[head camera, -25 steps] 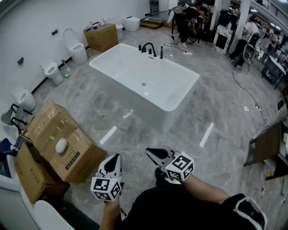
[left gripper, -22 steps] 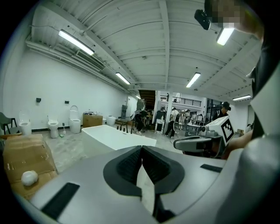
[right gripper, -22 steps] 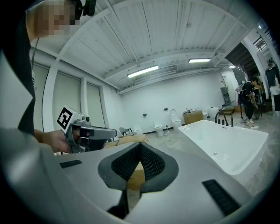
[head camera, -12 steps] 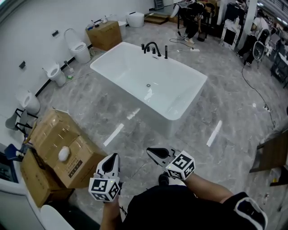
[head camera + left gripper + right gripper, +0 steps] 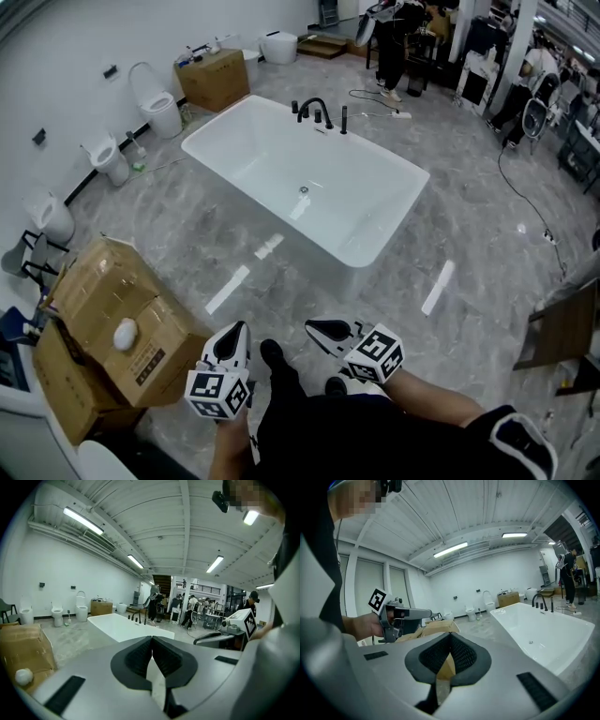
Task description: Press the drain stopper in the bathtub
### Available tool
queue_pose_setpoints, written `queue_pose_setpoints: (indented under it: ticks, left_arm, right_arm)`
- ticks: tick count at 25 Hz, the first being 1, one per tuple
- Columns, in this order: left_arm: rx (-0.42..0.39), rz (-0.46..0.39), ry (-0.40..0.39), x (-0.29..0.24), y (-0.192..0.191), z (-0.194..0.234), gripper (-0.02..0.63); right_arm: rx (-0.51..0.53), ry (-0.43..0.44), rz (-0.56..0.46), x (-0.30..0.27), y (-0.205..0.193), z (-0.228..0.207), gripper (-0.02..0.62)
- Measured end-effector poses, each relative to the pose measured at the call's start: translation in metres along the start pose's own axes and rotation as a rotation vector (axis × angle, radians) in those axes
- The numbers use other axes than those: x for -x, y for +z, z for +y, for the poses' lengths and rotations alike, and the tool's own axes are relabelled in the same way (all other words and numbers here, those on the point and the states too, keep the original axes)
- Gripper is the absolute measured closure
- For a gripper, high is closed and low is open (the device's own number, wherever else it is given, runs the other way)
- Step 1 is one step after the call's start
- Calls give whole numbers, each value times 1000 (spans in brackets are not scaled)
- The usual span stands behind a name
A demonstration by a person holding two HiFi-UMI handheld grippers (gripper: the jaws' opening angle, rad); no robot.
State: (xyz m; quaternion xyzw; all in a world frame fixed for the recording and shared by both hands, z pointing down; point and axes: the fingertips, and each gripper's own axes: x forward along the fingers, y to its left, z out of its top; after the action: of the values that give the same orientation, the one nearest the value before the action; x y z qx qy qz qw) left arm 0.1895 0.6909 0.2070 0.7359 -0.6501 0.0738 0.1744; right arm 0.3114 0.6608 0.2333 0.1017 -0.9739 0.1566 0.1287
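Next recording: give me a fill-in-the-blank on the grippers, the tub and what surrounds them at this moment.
1. The left gripper and right gripper both have their jaws ____, with nothing between them.
2. The faucet on the tub's far rim is ____ in colour.
3. Both grippers are ____ the tub, well short of the stopper.
4. The cardboard boxes stand on the person's ____ side.

Missing words: shut; black; outside; left.
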Motion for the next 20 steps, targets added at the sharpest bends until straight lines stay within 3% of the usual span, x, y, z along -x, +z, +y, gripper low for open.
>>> queue_pose_setpoints:
  ticks: [7, 14, 20]
  left_arm:
    - [-8, -43, -49, -38, 24, 77, 594]
    - [-14, -54, -52, -64, 56, 209, 594]
    - [-32, -47, -106, -77, 65, 259, 594]
  right_arm:
    - [-16, -79, 40, -71, 15, -35, 580]
    - [21, -96, 13, -198, 83, -44, 580]
    - [23, -120, -29, -267, 111, -45, 580]
